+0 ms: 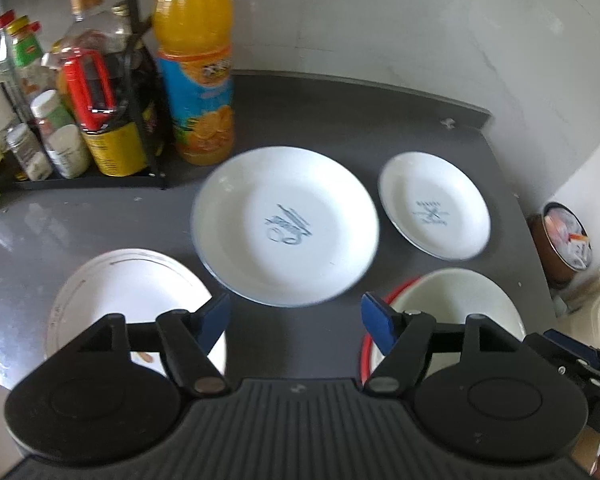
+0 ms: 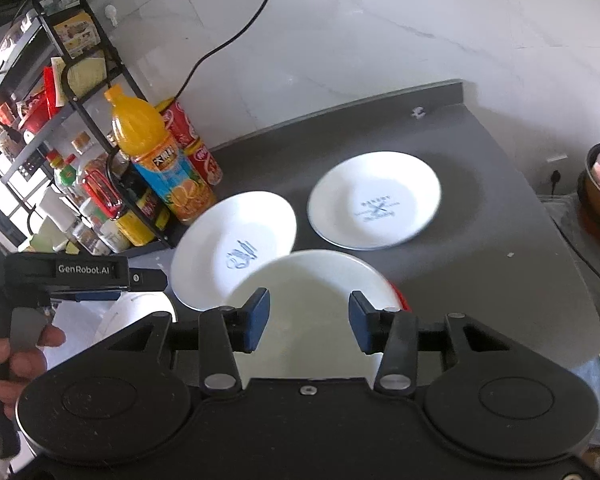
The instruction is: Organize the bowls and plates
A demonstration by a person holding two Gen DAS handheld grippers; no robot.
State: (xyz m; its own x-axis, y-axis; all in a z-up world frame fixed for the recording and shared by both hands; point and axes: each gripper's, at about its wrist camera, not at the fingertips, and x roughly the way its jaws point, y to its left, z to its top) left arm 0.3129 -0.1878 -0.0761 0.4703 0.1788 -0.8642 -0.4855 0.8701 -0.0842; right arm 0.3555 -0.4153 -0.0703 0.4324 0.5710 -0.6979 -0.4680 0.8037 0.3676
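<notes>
on the dark counter (image 1: pixel 320 120) nothing is stacked yet, so the task looks barely begun. 4 pieces lie apart: big plate w/ blue script (image 1: pixel 286 226) mid-counter, just in front of the orange juice bottle (image 1: pixel 196 60); smaller plate w/ crossed-utensil logo (image 1: pixel 434 206) toward the right edge; gold-trimmed plate (image 1: pixel 134 304) at the near left edge; red-rimmed bowl (image 1: pixel 452 312) at the near right, its rim overlapping the big plate in the right wrist view, tho i can't tell if they touch. left to do, i'd judge: nest the 3 plates, place the bowl.

left gripper (image 1: pixel 296 320) is wide open, holding nothing, hovering over bare counter btwn gold-trimmed plate and bowl. right gripper (image 2: pixel 309 318) also wide open and empty, above the bowl's inside; contact w/ it not evident. spice rack (image 2: pixel 60 140) fills the far left corner.
</notes>
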